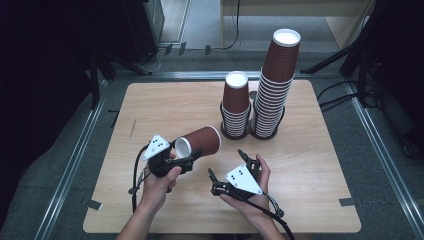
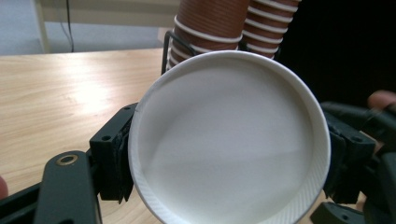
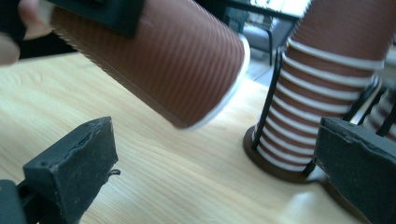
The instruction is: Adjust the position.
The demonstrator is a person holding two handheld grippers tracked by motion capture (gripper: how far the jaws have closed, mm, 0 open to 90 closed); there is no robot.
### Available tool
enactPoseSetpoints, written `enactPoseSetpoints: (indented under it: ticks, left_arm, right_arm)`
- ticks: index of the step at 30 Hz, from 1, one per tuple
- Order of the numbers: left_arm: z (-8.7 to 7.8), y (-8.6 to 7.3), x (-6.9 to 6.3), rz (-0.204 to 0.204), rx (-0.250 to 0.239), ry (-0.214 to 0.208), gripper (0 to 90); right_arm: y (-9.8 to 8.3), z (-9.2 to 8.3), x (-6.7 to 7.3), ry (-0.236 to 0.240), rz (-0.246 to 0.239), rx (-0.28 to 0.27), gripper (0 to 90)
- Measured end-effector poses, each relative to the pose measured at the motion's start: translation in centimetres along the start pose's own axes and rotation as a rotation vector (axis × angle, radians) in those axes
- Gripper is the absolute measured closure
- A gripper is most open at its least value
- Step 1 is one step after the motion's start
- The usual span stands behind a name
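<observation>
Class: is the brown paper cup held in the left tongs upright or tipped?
Tipped: the cup lies nearly sideways in the left tongs, above the table.

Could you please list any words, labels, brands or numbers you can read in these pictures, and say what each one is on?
No readable text anywhere.
Held cup: plain brown ribbed wall, white bottom, no print.
Two cup stacks: plain brown with white rims.
Grey plates on the left gripper and right gripper: only small dark dots, no letters or numbers.
</observation>
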State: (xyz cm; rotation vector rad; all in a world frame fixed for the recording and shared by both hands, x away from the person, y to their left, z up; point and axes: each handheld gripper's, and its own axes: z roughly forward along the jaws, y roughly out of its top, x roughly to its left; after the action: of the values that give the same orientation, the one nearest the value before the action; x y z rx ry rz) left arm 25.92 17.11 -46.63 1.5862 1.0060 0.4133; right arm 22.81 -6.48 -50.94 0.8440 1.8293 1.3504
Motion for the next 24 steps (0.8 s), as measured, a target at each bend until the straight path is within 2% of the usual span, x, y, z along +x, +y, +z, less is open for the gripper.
enactPoseSetpoints:
  ticks: [6,12,14,17,18,23,24]
  left_arm:
    - [-0.1,-0.1,0.3,-0.007,-0.002,-0.020,21.2]
    - [0.1,-0.2,0.2,-0.012,-0.007,-0.017,21.2]
    - [0.1,-0.3,0.2,-0.017,-0.012,-0.023,21.2]
    - [0.3,-0.5,0.1,-0.012,-0.011,-0.025,21.2]
    - [0.3,-0.5,0.0,-0.013,-0.011,-0.027,21.2]
    - [0.5,-0.6,-0.2,-0.013,-0.015,-0.034,21.2]
    - [0.5,-0.7,-0.2,-0.015,-0.014,-0.040,21.2]
  right_arm:
    - [-0.3,-0.1,-0.4,0.003,0.248,-0.010,3.9]
    - [-0.3,-0.4,-0.2,0.036,0.398,-0.017,4.1]
    - [-0.3,-0.5,-0.2,0.047,0.482,-0.009,3.8]
    - [-0.2,-0.5,-0.7,0.063,0.618,0.062,3.0]
    - [-0.2,-0.4,-0.9,0.064,0.662,0.070,2.5]
    - [-0.5,-0.2,-2.0,0.075,0.928,0.058,0.0]
    - [-0.5,-0.1,-2.0,0.078,0.965,0.058,0.0]
